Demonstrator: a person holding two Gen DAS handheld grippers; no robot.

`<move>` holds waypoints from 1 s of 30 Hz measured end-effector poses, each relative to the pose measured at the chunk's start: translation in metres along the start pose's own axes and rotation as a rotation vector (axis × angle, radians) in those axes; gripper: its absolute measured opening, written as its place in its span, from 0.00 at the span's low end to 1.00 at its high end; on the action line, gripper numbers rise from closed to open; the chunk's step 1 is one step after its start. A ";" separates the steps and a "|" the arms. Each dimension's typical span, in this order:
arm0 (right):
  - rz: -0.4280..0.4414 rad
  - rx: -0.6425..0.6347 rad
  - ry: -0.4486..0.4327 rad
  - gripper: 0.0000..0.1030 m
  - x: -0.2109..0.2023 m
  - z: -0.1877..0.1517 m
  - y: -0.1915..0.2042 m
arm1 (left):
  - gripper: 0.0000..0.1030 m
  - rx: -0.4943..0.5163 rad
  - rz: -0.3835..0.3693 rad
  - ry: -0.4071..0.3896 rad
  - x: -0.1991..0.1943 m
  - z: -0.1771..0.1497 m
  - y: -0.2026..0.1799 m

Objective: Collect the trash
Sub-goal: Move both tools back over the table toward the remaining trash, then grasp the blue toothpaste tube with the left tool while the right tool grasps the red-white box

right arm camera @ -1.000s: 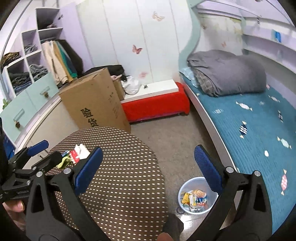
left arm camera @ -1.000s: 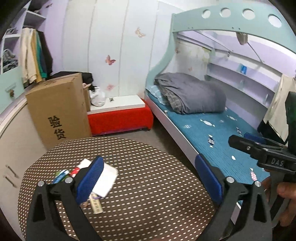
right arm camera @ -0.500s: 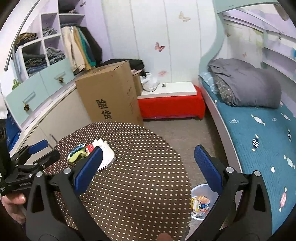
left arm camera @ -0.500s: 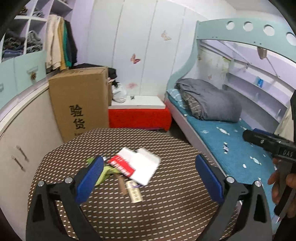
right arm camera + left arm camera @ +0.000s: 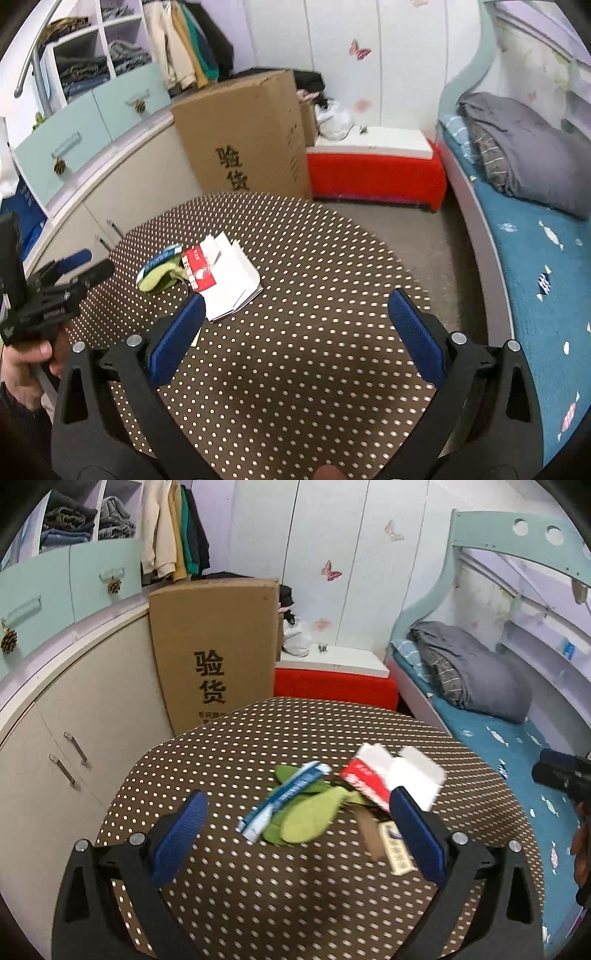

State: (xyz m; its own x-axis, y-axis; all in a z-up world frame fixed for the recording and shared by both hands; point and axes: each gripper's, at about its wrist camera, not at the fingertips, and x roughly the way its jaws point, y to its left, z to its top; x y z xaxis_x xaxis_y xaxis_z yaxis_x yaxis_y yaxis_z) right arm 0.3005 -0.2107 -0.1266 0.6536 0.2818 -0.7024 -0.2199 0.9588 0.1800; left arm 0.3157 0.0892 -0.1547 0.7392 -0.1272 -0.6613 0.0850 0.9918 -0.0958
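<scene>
A pile of trash lies on the round brown dotted table [image 5: 258, 886]: green peels [image 5: 306, 818], a blue-white wrapper [image 5: 282, 801], a red-and-white flattened carton [image 5: 391, 775] and a small beige label [image 5: 397, 849]. My left gripper [image 5: 295, 834] is open, its jaws straddling the pile from just above. In the right wrist view the pile shows as the carton [image 5: 229, 275], the peels [image 5: 159, 280] and the wrapper [image 5: 162, 256]. My right gripper [image 5: 295, 332] is open and empty, to the right of the pile. The left gripper [image 5: 74, 267] appears at the left there.
A tall cardboard box [image 5: 218, 650] stands behind the table, beside a red bench with a white top [image 5: 332, 679]. A bed with a blue cover [image 5: 535, 258] runs along the right. Cupboards [image 5: 55, 738] line the left. Carpet [image 5: 424, 236] lies between table and bed.
Both views have swung left, and the left gripper has closed in on the pile, which now sits between its jaws. The bin by the bed has left the right wrist view.
</scene>
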 end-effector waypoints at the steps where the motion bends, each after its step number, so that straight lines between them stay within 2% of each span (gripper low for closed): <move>1: 0.005 -0.004 0.009 0.94 0.006 0.000 0.002 | 0.94 0.003 0.005 0.007 0.006 0.001 0.003; 9: 0.049 -0.076 0.111 0.94 0.065 0.005 0.025 | 0.92 0.058 0.031 0.096 0.061 0.002 0.024; 11: 0.062 -0.098 0.133 0.94 0.078 0.005 0.032 | 0.75 0.078 0.009 0.133 0.073 0.001 0.030; 15: 0.090 -0.156 0.185 0.94 0.104 0.007 0.047 | 0.62 0.155 -0.027 0.180 0.089 -0.001 0.030; 18: 0.117 -0.207 0.228 0.94 0.123 0.009 0.058 | 0.48 0.212 -0.084 0.208 0.097 -0.001 0.024; 22: 0.152 -0.257 0.262 0.94 0.141 0.011 0.070 | 0.16 0.204 -0.135 0.224 0.099 0.003 0.026; 24: 0.178 -0.267 0.257 0.94 0.144 0.013 0.074 | 0.12 0.196 -0.129 0.224 0.098 0.003 0.027; 25: 0.186 -0.274 0.253 0.89 0.144 0.013 0.075 | 0.12 0.191 -0.130 0.224 0.098 0.002 0.027; 27: 0.186 -0.291 0.252 0.72 0.146 0.012 0.078 | 0.11 0.168 -0.131 0.220 0.097 0.000 0.030; 30: 0.189 -0.281 0.247 0.71 0.144 0.010 0.078 | 0.09 0.136 -0.125 0.204 0.090 -0.002 0.033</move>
State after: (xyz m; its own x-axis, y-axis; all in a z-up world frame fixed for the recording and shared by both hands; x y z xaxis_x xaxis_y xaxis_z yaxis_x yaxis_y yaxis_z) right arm 0.3846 -0.0953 -0.2072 0.3972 0.4016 -0.8252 -0.5307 0.8341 0.1504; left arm 0.3835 0.1105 -0.2185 0.5684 -0.2351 -0.7884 0.2658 0.9594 -0.0944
